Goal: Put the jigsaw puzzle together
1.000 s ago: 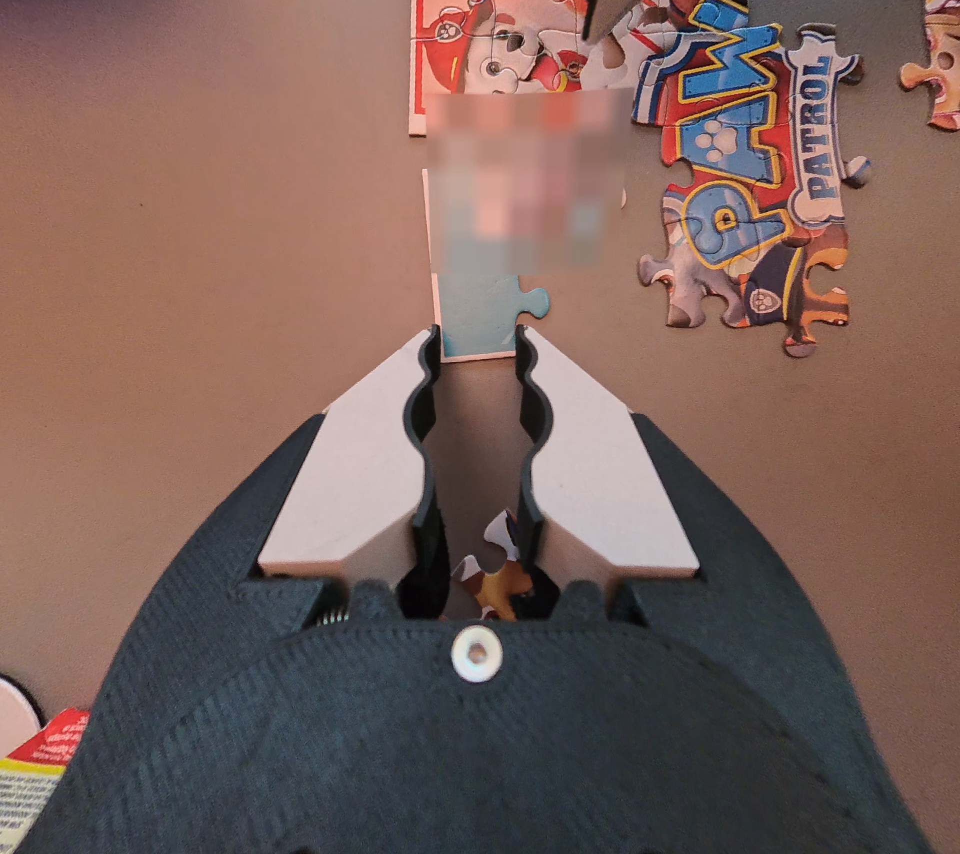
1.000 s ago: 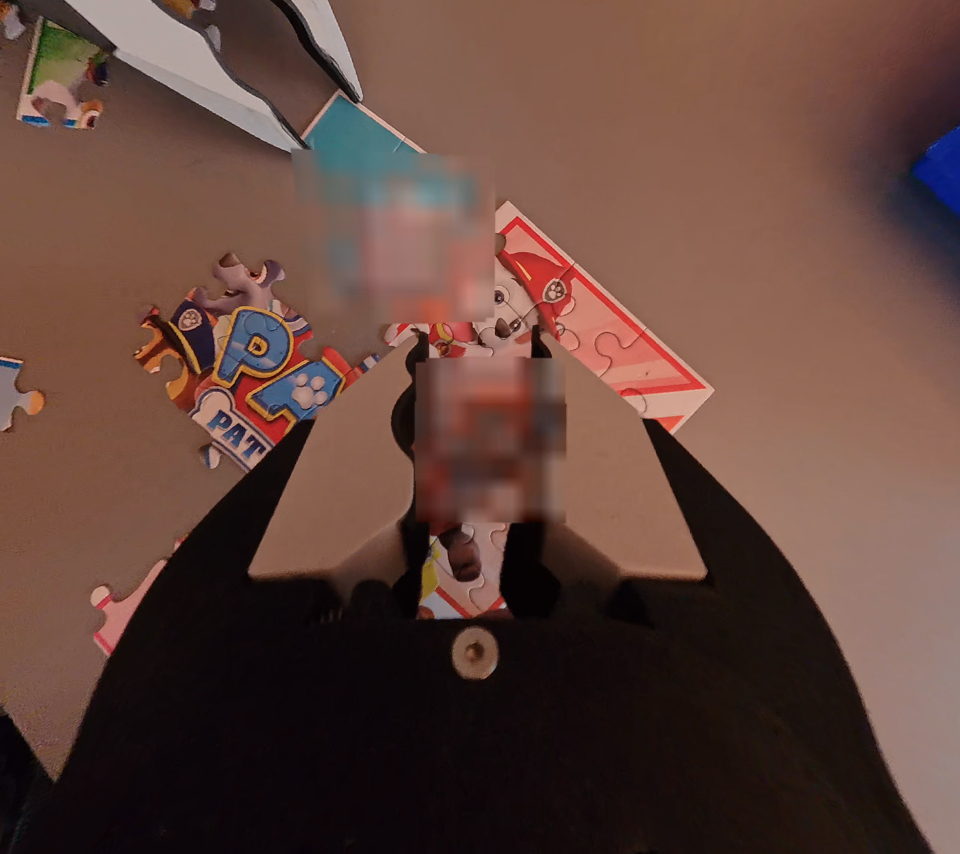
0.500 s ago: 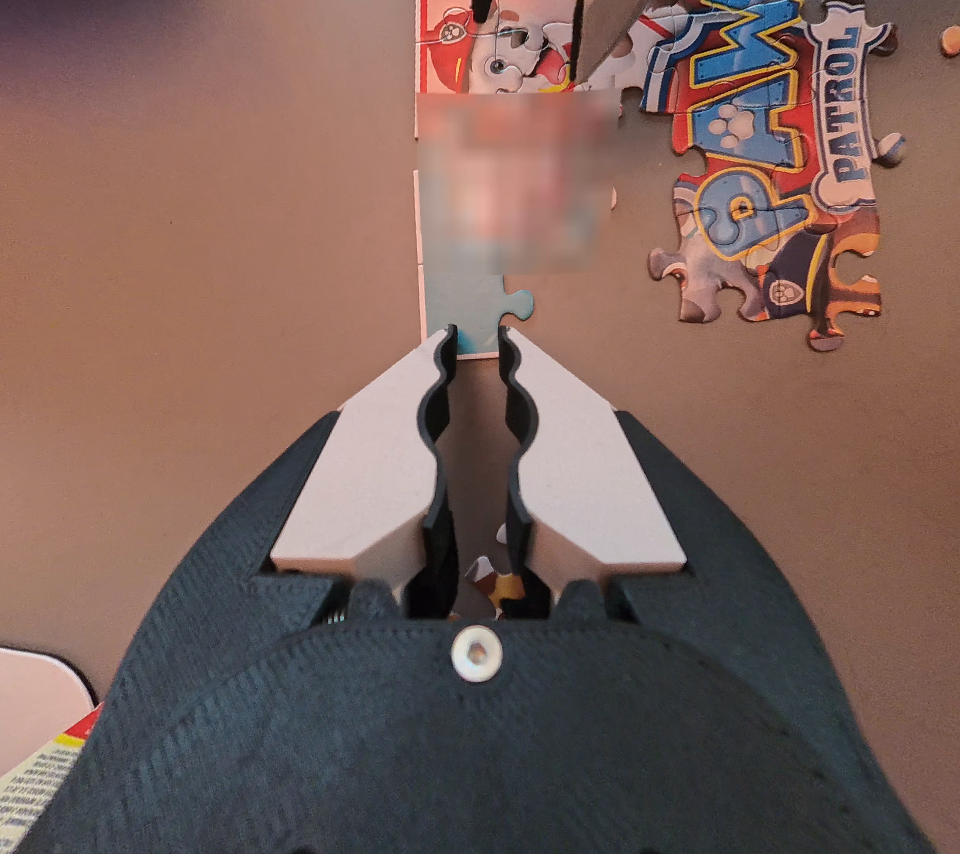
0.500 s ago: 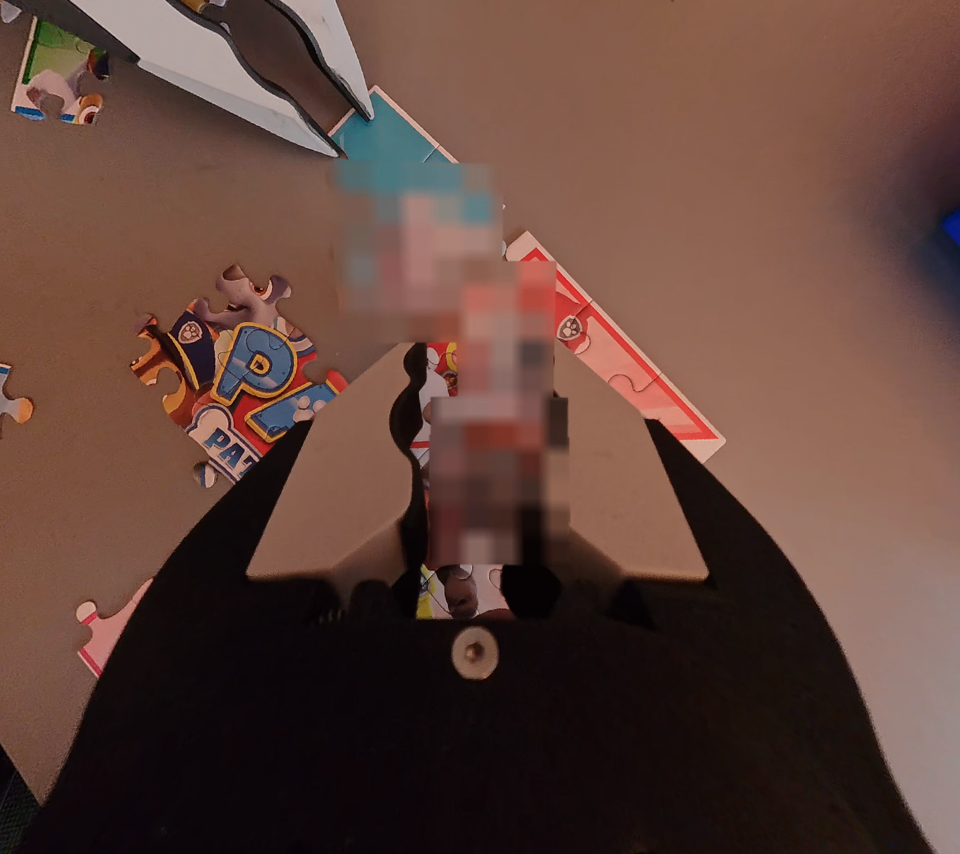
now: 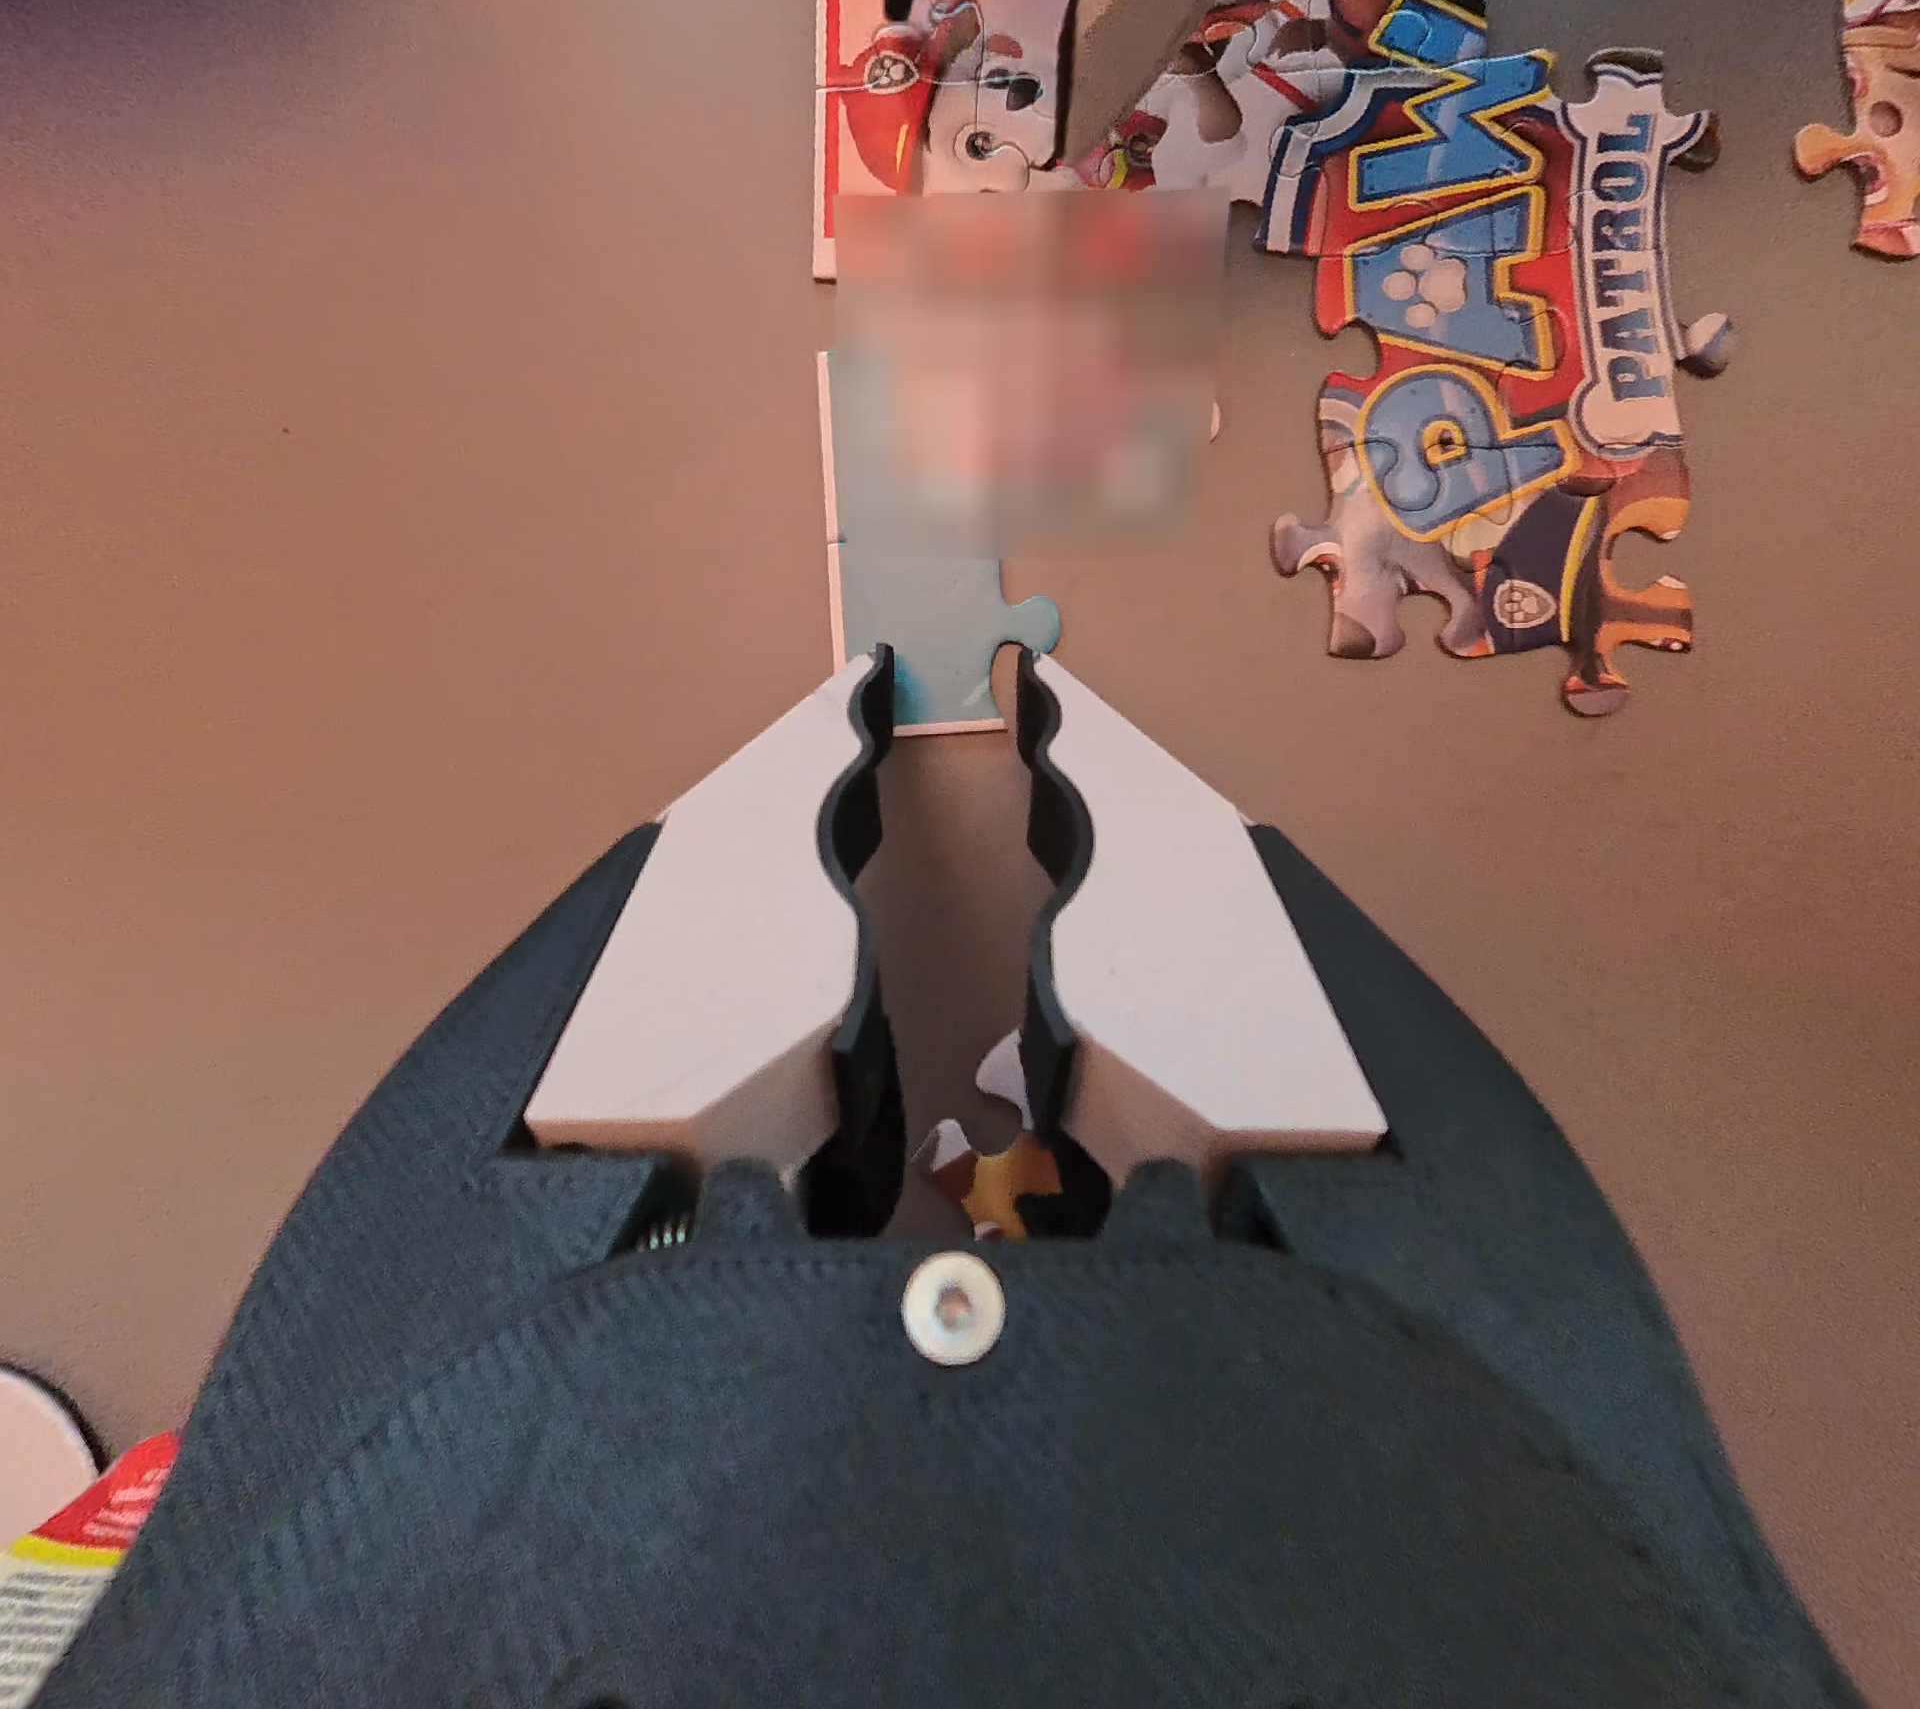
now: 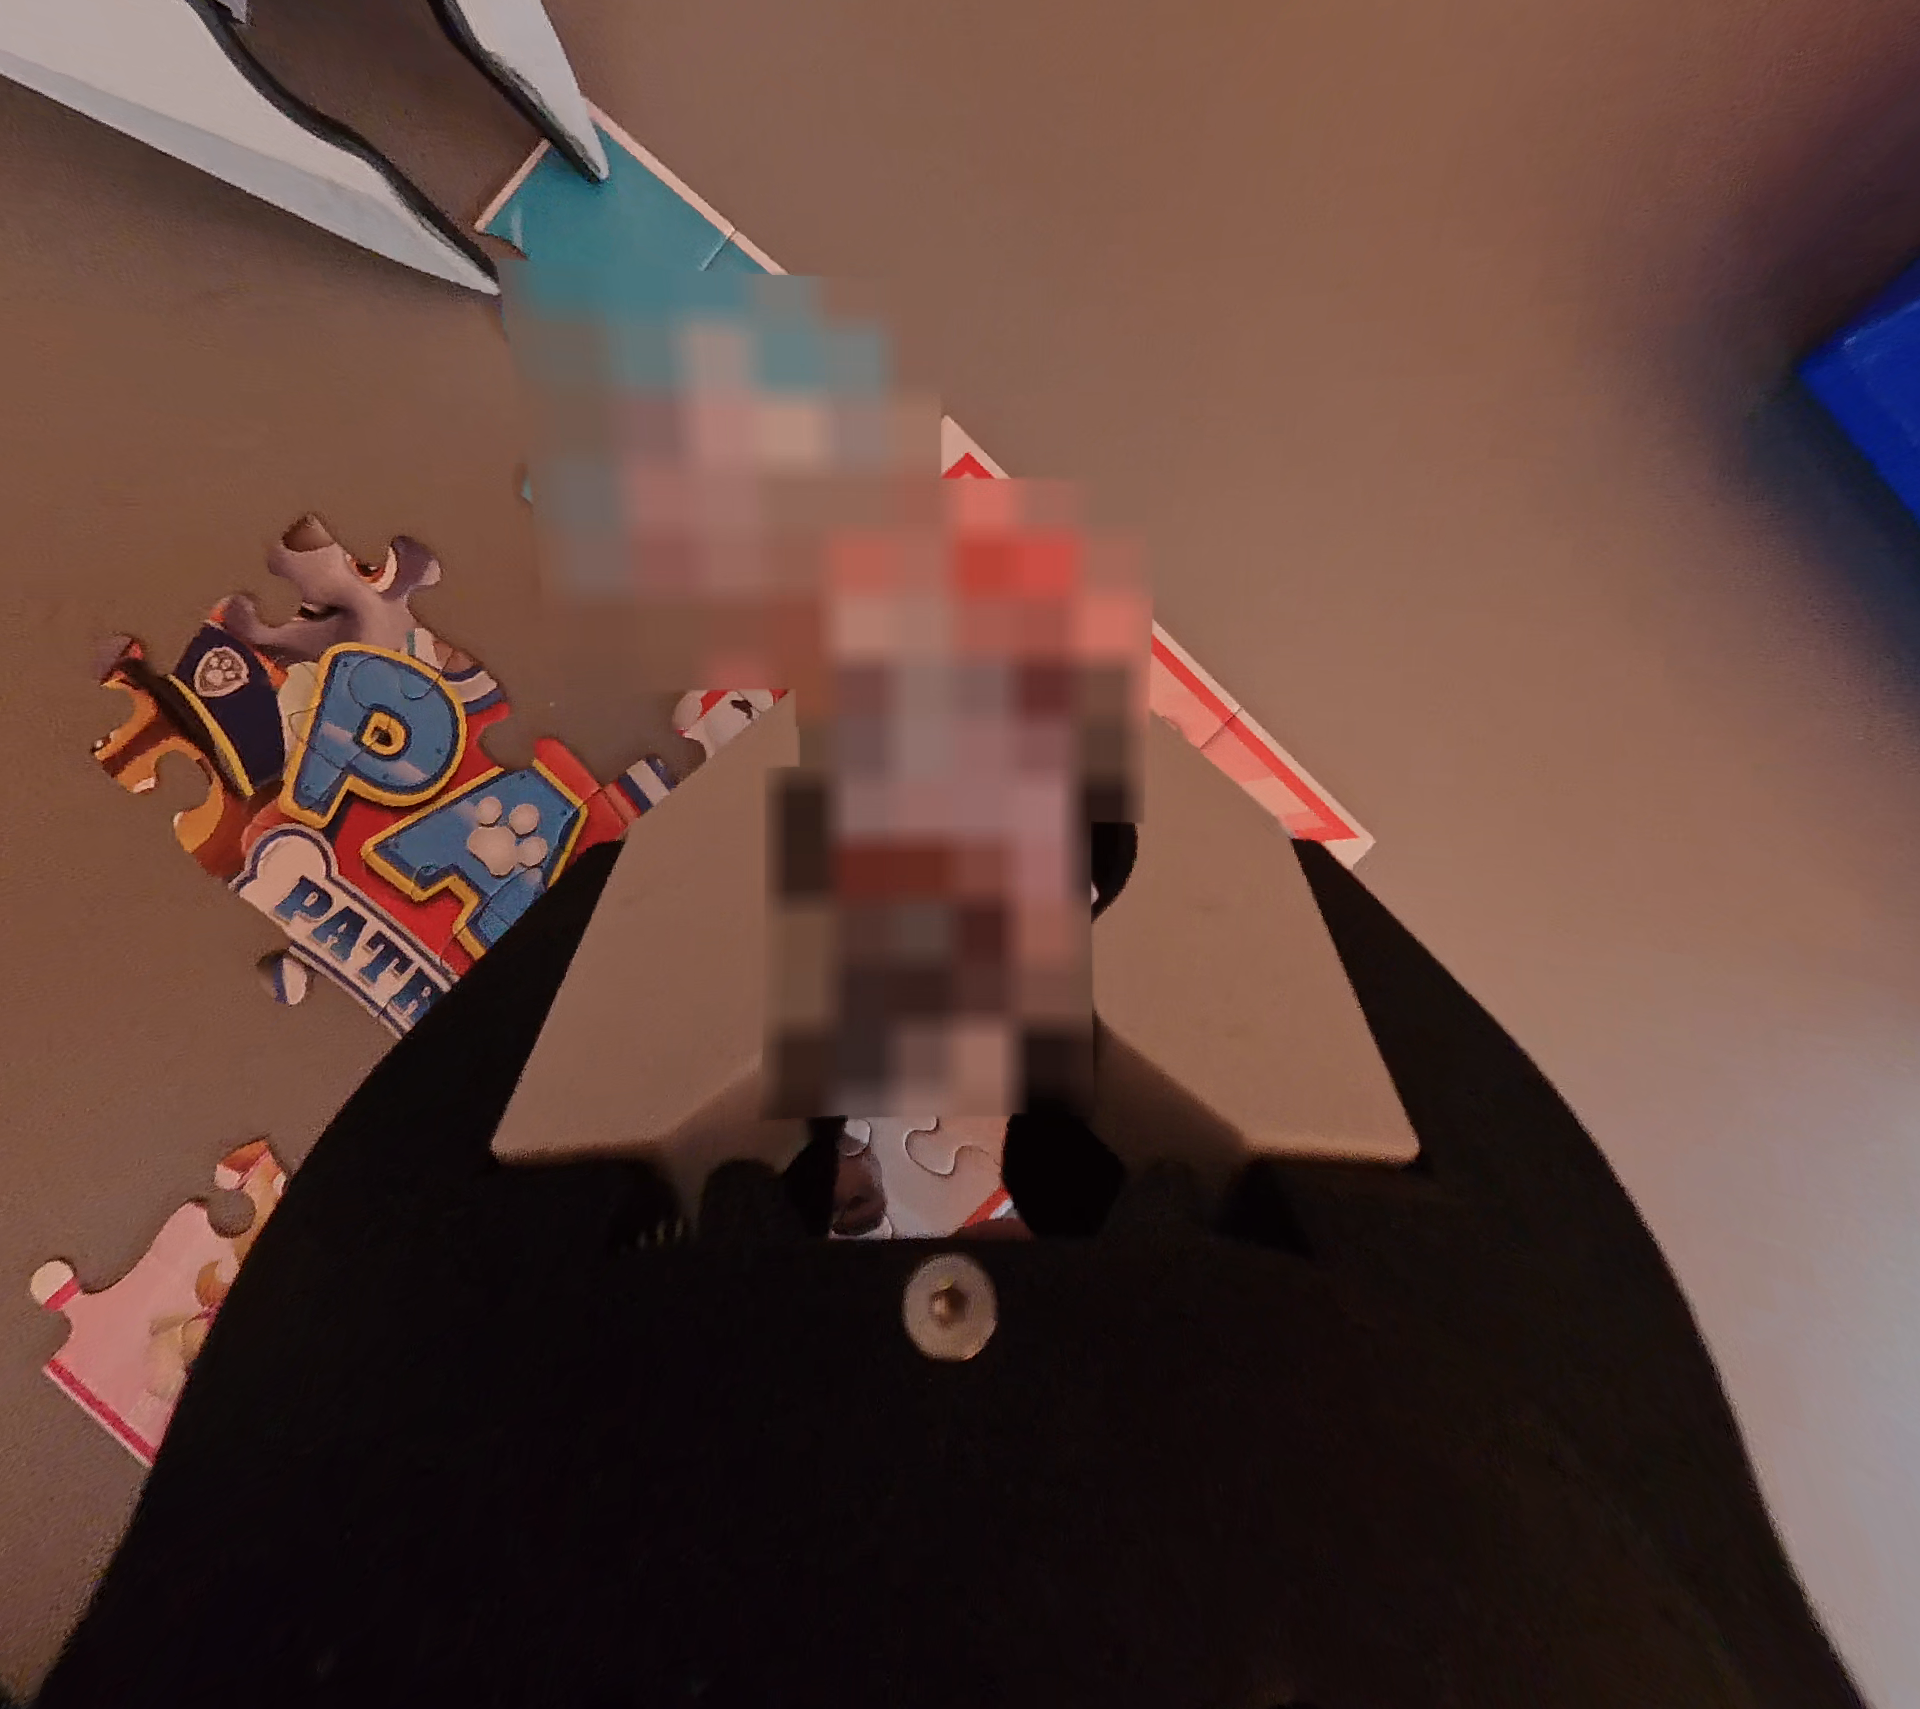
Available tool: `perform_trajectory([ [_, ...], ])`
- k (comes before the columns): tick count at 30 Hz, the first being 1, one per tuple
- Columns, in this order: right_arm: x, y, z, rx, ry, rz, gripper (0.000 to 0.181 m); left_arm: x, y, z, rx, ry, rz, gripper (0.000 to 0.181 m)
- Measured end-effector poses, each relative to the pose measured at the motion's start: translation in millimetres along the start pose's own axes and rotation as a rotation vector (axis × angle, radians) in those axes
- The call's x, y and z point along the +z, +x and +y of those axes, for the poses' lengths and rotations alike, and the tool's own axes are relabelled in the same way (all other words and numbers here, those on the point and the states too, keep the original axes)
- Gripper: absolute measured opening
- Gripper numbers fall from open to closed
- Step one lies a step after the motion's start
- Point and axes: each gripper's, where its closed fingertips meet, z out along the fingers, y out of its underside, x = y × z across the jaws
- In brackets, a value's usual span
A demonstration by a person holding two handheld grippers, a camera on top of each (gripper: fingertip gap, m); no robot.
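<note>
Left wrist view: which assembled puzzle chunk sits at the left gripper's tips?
The teal-cornered edge strip, between the left gripper tips; the logo cluster lies apart, rightward.

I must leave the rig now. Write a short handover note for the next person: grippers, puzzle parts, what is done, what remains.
Left hand-held gripper: open, empty, tips at the teal corner puzzle piece ending the assembled pink-and-teal edge strip.
Right hand-held gripper: low over that strip's red-and-white part; whether it is open or shut cannot be told, a mosaic patch covers its tips.
Done: the edge strip; the separate blue-red-yellow logo cluster lies apart, beside it on the brown table.
Left: join the cluster to the strip; fit loose pieces, such as the pink edge piece.
</note>
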Motion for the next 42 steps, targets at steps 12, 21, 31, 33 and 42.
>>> perform_trajectory([
  [12, 29, -64, -43, -0.159, 0.022, -0.125, 0.028, -20, 3, 25, -0.027, -0.070, 0.064, 0.009],
  [21, 31, -79, -56, -0.185, 0.024, -0.115, 0.033, -65, -16, 52, -0.096, -0.087, -0.014, 0.021],
  [31, 40, -72, -63, -0.070, 0.032, -0.070, 0.021, -92, 2, 122, -0.189, -0.194, -0.032, 0.026],
  [33, 41, -74, -64, -0.041, 0.015, -0.043, 0.023, -94, 9, 123, -0.196, -0.169, -0.013, 0.027],
  [42, 47, -98, -74, -0.198, 0.038, -0.052, 0.038, -92, 20, 121, -0.168, -0.139, -0.010, 0.032],
])
